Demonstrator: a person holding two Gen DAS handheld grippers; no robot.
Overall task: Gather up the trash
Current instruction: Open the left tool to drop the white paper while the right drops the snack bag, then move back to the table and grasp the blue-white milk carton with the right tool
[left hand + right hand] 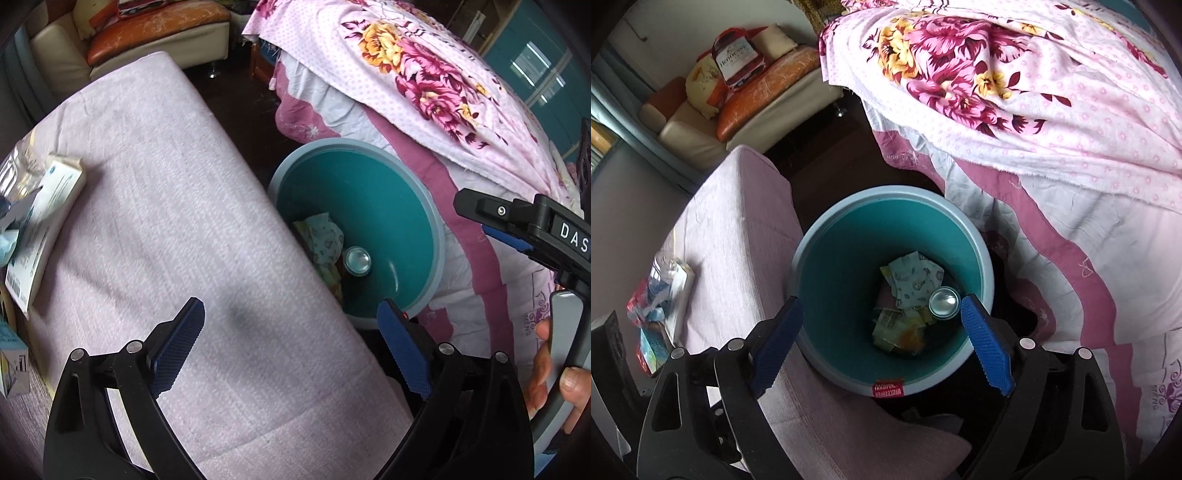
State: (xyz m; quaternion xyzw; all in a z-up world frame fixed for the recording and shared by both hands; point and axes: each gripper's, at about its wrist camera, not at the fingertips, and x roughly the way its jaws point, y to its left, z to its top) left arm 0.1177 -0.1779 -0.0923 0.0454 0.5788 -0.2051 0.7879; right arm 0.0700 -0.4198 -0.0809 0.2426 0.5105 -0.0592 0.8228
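The left gripper (291, 347) fills the bottom of its own view, blue pads (177, 347) spread wide with nothing between them. It hangs over a bench (155, 206) covered in pale pink cloth, its right finger reaching past the bench edge toward the bin (424, 206). The right gripper (882, 347) is likewise wide open and empty, and it hangs straight above the bin's mouth, one pad over the bench edge and the other over the bin's right rim.

The bin is teal inside with a pale grey-blue rim, and a small red label (888, 390) sits on its near rim. It stands on the dark floor between the bench and the bed, close against both. At its bottom lie crumpled wrappers (912, 284), pale green and yellow printed paper, and a can (943, 302) standing on end, its shiny round end facing up, just right of the wrappers.

On the far left of the bench lies a white box (48, 221) with more packets (650, 314) heaped beside it, too blurred to name. A floral blanket (1015, 85) in pink, magenta and yellow hangs over the bed at right. A sofa (738, 107) with orange cushions stands beyond the bench. In the left view the right gripper's handle shows at the right edge, held by a hand (554, 384).
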